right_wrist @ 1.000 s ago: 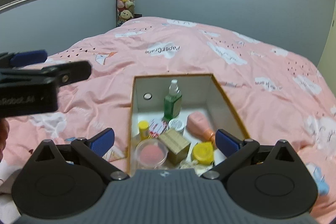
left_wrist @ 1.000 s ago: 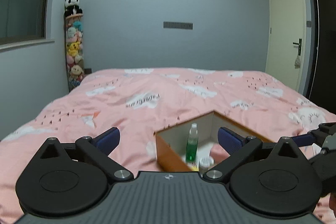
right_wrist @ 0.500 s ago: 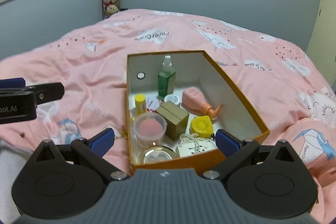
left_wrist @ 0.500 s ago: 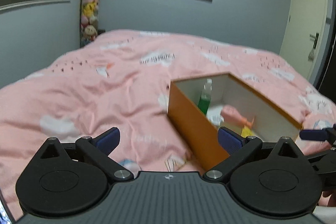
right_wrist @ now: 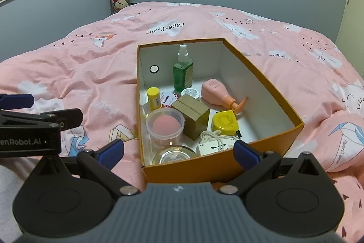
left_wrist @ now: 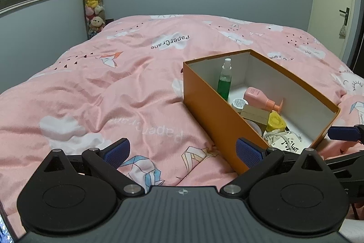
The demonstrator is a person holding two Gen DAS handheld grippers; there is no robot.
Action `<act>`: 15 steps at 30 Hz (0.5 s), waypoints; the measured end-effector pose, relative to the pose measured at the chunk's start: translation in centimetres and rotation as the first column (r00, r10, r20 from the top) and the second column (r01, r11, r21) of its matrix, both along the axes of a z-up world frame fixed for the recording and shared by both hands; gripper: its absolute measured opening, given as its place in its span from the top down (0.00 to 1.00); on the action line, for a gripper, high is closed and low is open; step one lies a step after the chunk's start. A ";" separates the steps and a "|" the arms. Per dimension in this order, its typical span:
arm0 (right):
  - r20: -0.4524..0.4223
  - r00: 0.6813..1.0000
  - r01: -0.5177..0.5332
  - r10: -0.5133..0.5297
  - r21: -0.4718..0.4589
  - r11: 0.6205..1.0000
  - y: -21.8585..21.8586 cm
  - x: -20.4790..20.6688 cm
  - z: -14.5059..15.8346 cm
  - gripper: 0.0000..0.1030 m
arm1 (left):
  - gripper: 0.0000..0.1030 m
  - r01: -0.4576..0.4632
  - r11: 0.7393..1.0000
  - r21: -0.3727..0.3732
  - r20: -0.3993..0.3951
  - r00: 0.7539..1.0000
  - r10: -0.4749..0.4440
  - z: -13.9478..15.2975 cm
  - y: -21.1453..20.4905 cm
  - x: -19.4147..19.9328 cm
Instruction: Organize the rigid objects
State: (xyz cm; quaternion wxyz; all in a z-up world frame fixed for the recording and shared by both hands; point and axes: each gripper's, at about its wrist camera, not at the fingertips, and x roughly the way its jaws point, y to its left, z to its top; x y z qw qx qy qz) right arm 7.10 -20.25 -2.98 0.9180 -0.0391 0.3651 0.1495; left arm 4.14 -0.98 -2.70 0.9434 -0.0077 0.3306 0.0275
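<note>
I am holding both grippers over the pink quilted bedspread (left_wrist: pixel 136 92) with nothing in either one. The left gripper (left_wrist: pixel 182 149) is sitting with its blue-padded fingers (left_wrist: pixel 117 149) spread wide, and the open orange cardboard box (left_wrist: pixel 211 111) is lying just ahead of its right finger, the near corner almost at that fingertip. The right gripper (right_wrist: pixel 178 152) is also gaping wide, and the box (right_wrist: pixel 204 171) is resting directly ahead, between its two fingers, with the near wall just beyond the tips.

Inside the box I am seeing a green spray bottle (right_wrist: pixel 183 74) standing upright at the far end, a pink pump bottle (right_wrist: pixel 216 91) lying on its side to the right, and a small yellow-capped tube (right_wrist: pixel 153 98) to the left. Nearer my fingers are sitting a brown cardboard cube (right_wrist: pixel 192 116), a clear tub holding a pink puff (right_wrist: pixel 165 126), a yellow tape measure (right_wrist: pixel 225 123) and a round glass-lidded tin (right_wrist: pixel 174 155). The left gripper (right_wrist: pixel 29 129) is showing beyond my left finger.
</note>
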 end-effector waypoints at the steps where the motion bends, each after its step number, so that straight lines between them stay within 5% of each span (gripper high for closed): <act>1: 0.000 1.000 0.000 0.000 0.001 1.000 0.0 0.0 0.0 0.03 | 0.00 0.001 1.000 0.000 0.000 1.000 -0.001 0.0 0.0 0.0; 15: -0.012 1.000 -0.002 0.002 0.006 1.000 -0.1 0.2 -0.2 0.03 | 0.00 0.000 1.000 -0.008 -0.006 1.000 -0.001 0.0 0.1 -0.1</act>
